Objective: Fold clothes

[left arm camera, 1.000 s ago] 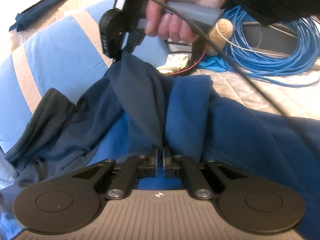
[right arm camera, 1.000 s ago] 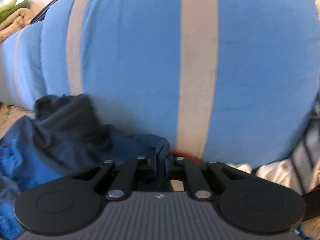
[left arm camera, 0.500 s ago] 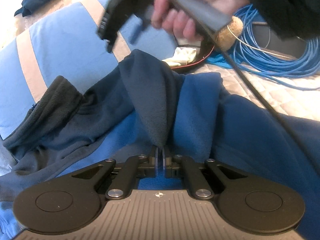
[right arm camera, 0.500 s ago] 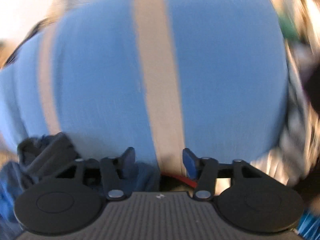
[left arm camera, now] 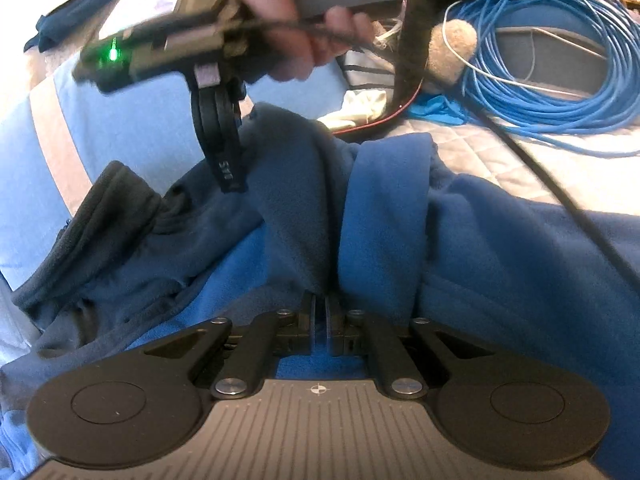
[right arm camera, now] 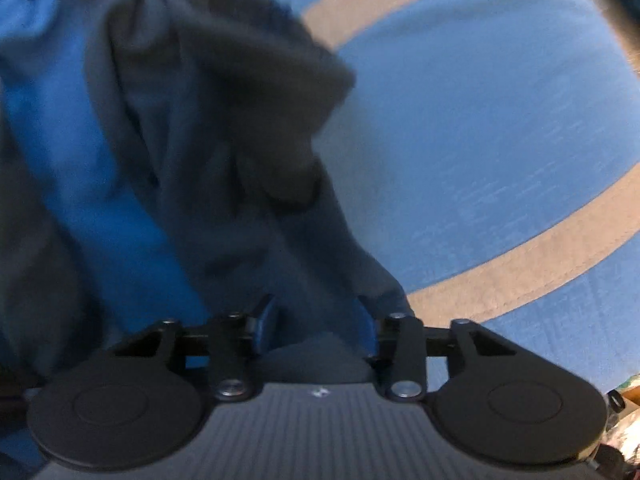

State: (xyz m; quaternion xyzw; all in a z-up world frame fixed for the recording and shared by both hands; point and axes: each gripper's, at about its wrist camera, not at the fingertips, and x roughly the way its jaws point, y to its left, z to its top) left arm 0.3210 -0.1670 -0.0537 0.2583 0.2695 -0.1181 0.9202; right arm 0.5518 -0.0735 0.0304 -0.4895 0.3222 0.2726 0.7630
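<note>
A blue fleece jacket (left arm camera: 480, 248) with dark navy panels lies crumpled on the bed. Its dark collar (left arm camera: 116, 200) points left. My left gripper (left arm camera: 320, 308) is shut on a raised fold of the fleece, which runs away from its tips. A hand holds my right gripper (left arm camera: 229, 178) above the jacket, tips pointing down just over the dark shoulder area. In the right wrist view, my right gripper (right arm camera: 316, 324) is open, with the dark fleece (right arm camera: 224, 152) under and between its blue fingertips (right arm camera: 264, 322). The view is blurred.
A light blue blanket with beige stripes (left arm camera: 120, 128) lies beyond the jacket. A coil of blue cable (left arm camera: 560, 80) sits at the right on the quilted bed cover (left arm camera: 500, 160). White striped cloth (left arm camera: 368, 72) and a beige plush item (left arm camera: 452, 52) lie near the hand.
My right gripper let go of the far end of the fold, opened, lifted and swung left over the dark part of the jacket. The left gripper stayed shut on the fold.
</note>
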